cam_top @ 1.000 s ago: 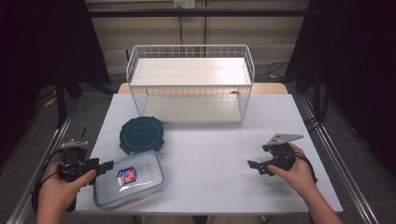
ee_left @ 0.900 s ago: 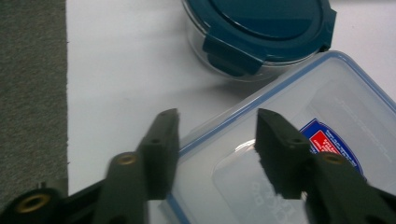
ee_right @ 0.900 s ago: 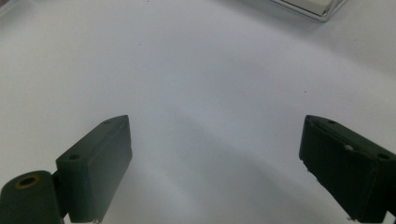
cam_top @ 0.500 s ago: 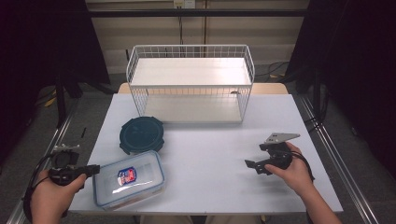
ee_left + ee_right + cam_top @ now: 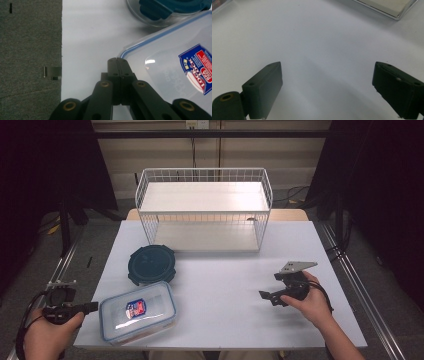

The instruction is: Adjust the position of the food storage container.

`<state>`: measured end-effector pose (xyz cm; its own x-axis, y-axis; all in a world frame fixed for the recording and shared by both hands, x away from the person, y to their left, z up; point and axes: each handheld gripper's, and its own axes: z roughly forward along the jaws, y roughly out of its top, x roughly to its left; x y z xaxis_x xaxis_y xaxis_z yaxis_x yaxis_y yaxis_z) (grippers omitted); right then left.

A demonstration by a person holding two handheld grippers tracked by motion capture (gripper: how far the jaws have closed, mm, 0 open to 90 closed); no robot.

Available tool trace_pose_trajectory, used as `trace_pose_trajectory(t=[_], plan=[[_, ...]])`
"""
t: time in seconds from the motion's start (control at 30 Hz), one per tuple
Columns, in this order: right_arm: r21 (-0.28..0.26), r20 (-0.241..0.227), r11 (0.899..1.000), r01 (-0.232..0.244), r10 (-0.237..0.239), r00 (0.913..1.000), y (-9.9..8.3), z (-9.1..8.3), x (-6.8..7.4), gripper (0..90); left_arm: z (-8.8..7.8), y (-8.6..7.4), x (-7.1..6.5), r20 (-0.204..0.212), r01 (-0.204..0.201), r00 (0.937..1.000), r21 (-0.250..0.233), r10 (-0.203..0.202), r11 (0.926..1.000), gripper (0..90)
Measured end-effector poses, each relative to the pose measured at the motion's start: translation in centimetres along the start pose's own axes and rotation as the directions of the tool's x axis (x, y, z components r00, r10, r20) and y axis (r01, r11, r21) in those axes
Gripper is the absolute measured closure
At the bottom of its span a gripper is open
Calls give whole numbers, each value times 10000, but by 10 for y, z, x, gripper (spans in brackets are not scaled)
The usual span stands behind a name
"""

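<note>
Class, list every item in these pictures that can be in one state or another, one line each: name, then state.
Left tool: jaws shut together, holding nothing, tips by the corner of the rectangular container.
Right tool: jaws wide open, empty, above bare table.
Rectangular container: lid on, lying flat on the table.
Round container: dark lid on, lying flat.
Wire rack: upright, both shelves empty.

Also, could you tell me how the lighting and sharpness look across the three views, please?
High view: bright table against dark surroundings, top shelf of the wire rack washed out. Left gripper view: glare patch on the clear container lid, label sharp. Right gripper view: table evenly lit, soft shadows, hand-held gripper slightly blurred.
</note>
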<state>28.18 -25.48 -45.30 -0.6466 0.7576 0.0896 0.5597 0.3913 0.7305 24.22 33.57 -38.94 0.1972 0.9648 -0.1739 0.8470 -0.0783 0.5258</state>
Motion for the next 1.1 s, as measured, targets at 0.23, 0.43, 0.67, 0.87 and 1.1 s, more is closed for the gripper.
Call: trace_pose_trajectory(t=[0.23,0.43,0.67,0.87,1.1], plan=[[-27,25,10000,0,0,10000,0,-1,0,92,1,-2,1,131,-35,9999,320,31,9995,900],[-39,4,10000,35,-35,10000,0,0,0,92,1,-3,-1,100,-42,9999,243,40,9997,900],[-23,22,10000,79,-79,10000,1,1,1,92,3,-3,-5,400,-159,9991,228,150,9996,900],[-8,-19,10000,49,-49,10000,1,1,2,92,12,-1,-17,935,-458,9946,91,447,9989,900],[-18,18,10000,14,-14,10000,0,-1,1,92,18,3,-31,1497,-695,9864,22,684,9976,900]])
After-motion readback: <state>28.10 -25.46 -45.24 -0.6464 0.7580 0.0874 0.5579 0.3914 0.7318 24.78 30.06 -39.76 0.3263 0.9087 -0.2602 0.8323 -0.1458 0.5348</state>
